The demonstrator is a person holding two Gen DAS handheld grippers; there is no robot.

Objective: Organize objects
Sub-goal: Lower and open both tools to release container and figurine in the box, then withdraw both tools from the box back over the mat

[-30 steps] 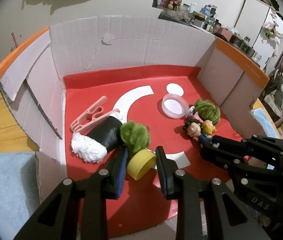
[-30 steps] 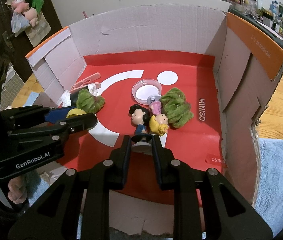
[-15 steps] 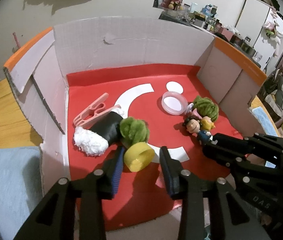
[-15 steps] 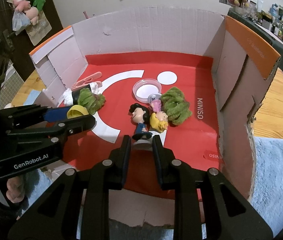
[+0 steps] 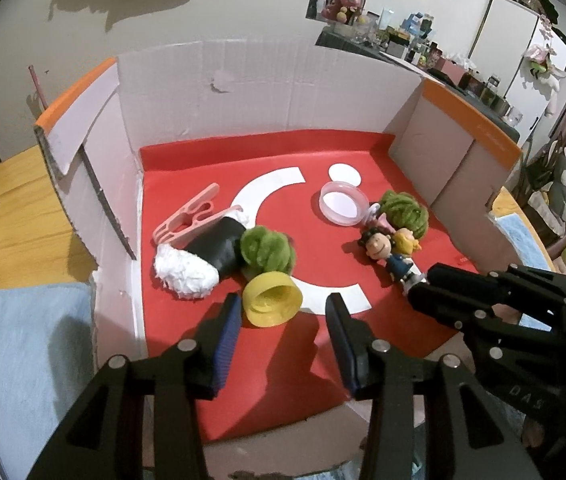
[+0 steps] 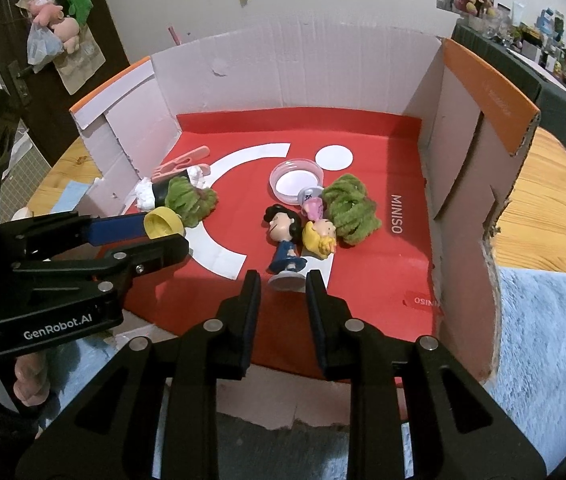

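Observation:
A cardboard box [image 5: 267, 92] with a red floor [image 6: 363, 256] holds the objects. A yellow cap [image 5: 271, 298] lies on its side just beyond my open left gripper [image 5: 283, 320], free of the fingers. Behind it lie a green pom-pom [image 5: 267, 250], a black-and-white roll [image 5: 203, 258] and a pink clip [image 5: 185, 220]. A dark-haired figurine [image 6: 283, 240] lies with its white base just in front of my open right gripper [image 6: 281, 290]. A blonde figurine [image 6: 321, 236], a second green pom-pom [image 6: 351, 208] and a clear lid [image 6: 297, 180] sit beside it.
The box walls rise at left, back and right; its front side is low and torn. Blue towels [image 5: 31, 356] [image 6: 543, 344] lie on the wooden table [image 6: 543, 200] on both sides of the box. Both grippers are near the front edge.
Both grippers have opened and drawn back toward the front edge. The yellow cap and the dark-haired figurine now lie released on the red floor.

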